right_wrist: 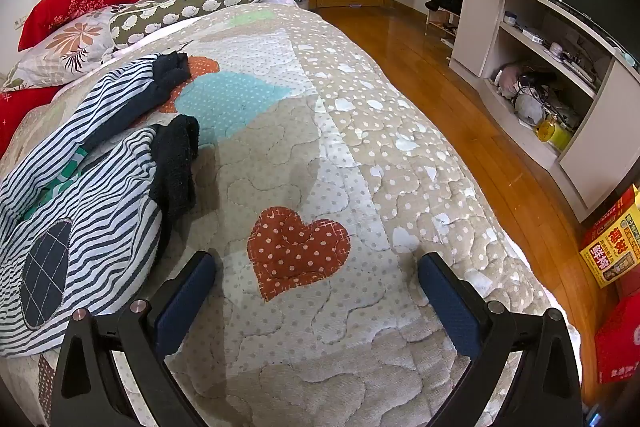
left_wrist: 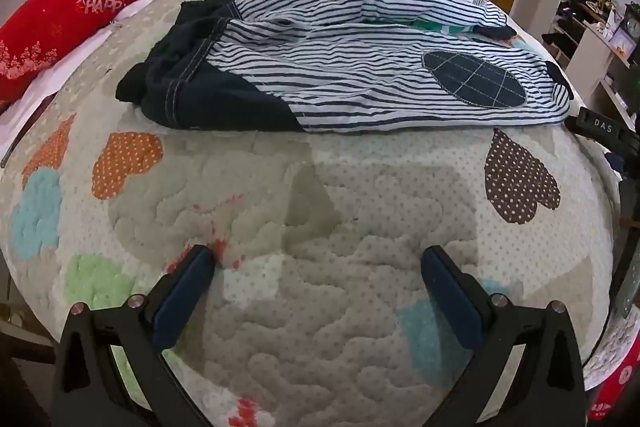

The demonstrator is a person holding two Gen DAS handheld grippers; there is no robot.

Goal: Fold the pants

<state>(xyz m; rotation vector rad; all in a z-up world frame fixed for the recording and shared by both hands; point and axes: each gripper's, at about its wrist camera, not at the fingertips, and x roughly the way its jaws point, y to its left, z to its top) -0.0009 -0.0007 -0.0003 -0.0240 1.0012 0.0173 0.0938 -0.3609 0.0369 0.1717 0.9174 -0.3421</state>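
Striped pants point(left_wrist: 340, 67) are lying folded on the quilt point(left_wrist: 320, 227), dark waistband left, cuffs right. Left gripper point(left_wrist: 318, 255) is hovering spread and empty over bare quilt just short of them. Right gripper point(right_wrist: 316, 263) is also gaping empty beside the cuffs; only its view is showing the shelf unit point(right_wrist: 540, 67) holding bottles and clutter, plus wooden floor point(right_wrist: 460, 99) along the bed edge.
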